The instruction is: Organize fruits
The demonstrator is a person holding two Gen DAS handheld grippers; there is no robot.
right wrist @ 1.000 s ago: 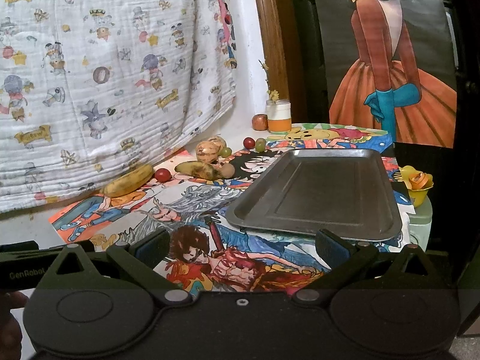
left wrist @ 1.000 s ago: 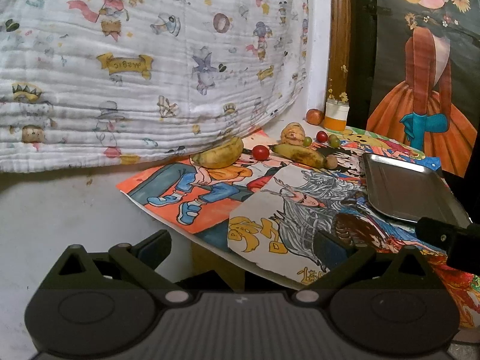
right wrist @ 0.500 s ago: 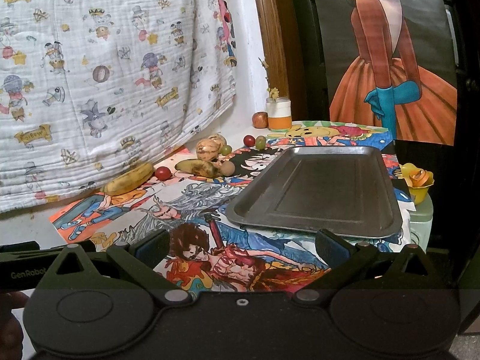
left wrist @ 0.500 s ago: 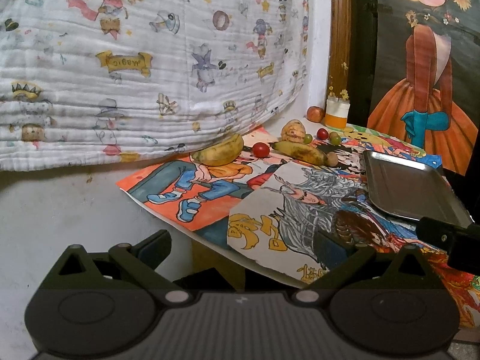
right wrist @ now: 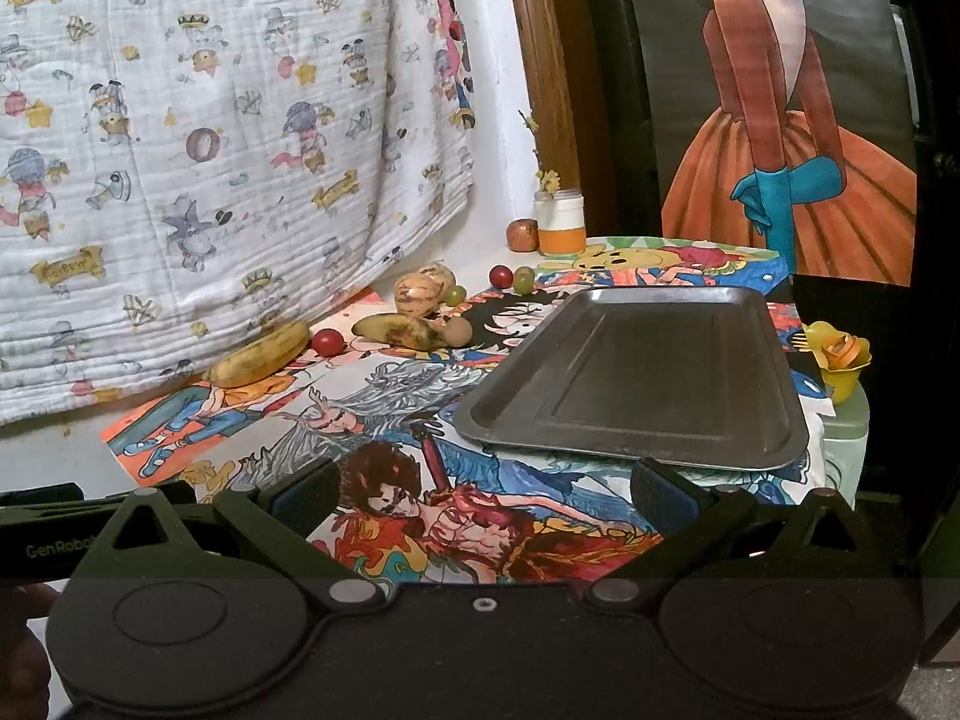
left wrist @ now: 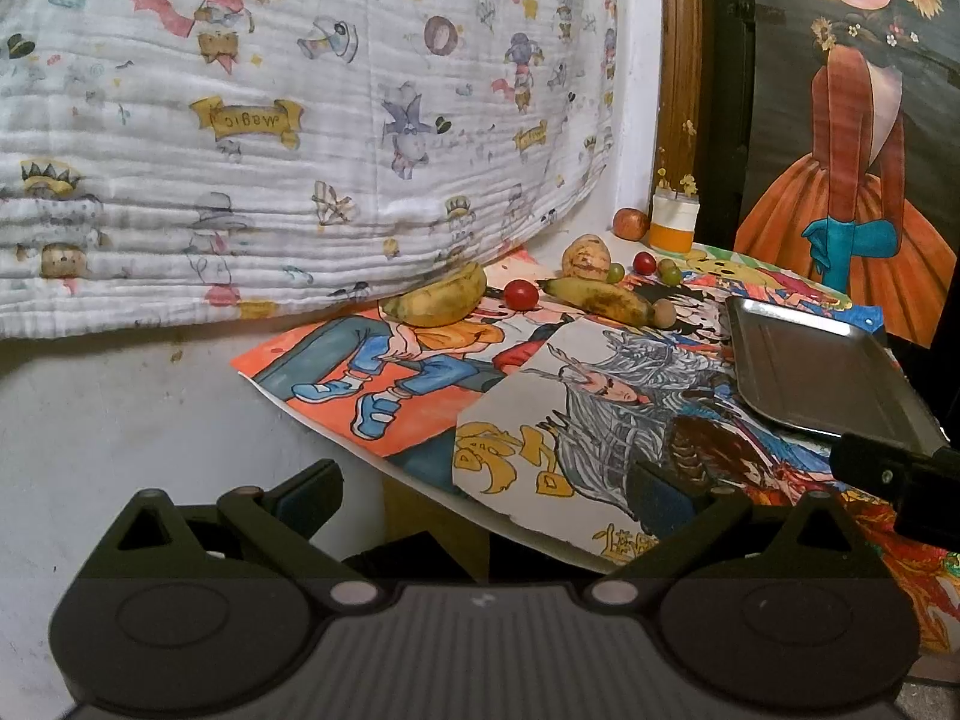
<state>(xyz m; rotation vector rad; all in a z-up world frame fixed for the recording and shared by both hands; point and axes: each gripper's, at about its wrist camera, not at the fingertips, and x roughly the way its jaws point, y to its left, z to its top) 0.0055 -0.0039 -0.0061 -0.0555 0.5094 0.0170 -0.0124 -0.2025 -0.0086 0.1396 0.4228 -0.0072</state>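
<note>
Near the table's front edge, both grippers, left [left wrist: 483, 495] and right [right wrist: 483, 495], hover with fingers apart, short of the empty tray [right wrist: 636, 378].

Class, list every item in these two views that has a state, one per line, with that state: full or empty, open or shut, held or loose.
Tray: empty, flat on the table.
Left claw: open, empty.
Right claw: open, empty.
Near banana: loose, lying by the cloth.
Far banana: loose, lying flat.
Jar: upright, flowers in it.
Apple: loose, beside the jar.
Yellow cup: upright, holding something orange.
</note>
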